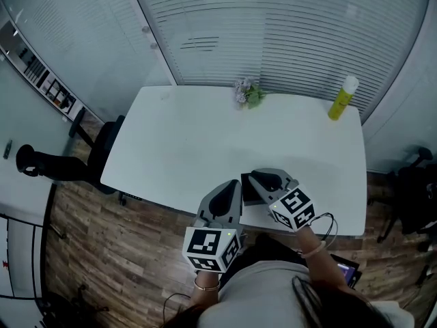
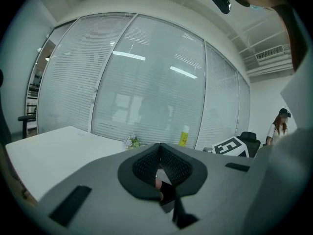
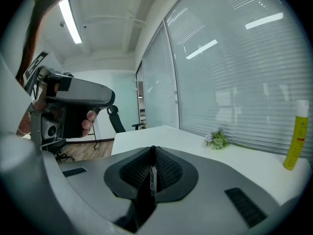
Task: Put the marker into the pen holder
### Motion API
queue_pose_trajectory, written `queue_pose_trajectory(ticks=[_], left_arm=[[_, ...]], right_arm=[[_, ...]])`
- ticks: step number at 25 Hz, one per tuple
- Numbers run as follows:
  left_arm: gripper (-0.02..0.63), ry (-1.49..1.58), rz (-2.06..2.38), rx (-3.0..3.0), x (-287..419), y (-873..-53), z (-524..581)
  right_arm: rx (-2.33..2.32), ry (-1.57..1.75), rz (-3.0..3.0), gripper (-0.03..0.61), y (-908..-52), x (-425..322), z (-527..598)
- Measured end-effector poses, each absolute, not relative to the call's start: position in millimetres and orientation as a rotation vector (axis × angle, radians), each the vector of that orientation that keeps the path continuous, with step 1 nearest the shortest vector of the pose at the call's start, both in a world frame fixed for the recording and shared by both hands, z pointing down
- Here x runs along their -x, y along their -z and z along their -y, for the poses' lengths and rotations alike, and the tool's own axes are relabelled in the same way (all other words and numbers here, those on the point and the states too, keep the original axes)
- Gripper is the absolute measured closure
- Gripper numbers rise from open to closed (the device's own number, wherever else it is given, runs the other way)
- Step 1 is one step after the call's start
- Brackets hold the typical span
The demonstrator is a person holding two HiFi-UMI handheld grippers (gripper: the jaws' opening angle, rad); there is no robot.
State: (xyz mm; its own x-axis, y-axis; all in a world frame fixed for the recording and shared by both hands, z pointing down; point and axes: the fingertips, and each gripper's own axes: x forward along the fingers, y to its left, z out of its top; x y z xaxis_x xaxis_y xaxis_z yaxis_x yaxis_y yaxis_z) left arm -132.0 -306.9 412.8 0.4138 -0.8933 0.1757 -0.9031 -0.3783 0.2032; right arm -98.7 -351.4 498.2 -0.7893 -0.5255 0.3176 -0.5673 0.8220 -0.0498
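My right gripper is shut on a thin black marker with a white label, which stands upright between the pads. In the head view this gripper hovers over the table's front edge. A black box-shaped pen holder sits between the two grippers. My left gripper is right at the holder's left side. In the left gripper view its jaws are closed at the tips, and the dark holder fills the narrow gap below them.
The white table carries a small bunch of flowers at the back middle and a yellow bottle at the back right. An office chair stands at the table's left. Glass walls with blinds surround the table.
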Motion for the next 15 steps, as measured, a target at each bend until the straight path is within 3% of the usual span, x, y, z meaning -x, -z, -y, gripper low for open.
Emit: queue_pose_trajectory(ticks=[15], left_arm=[[0.595, -0.062, 1.559, -2.405, 135, -416, 316]], right_arm=[[-0.744, -0.214, 2.521, 0.528, -530, 105, 352]])
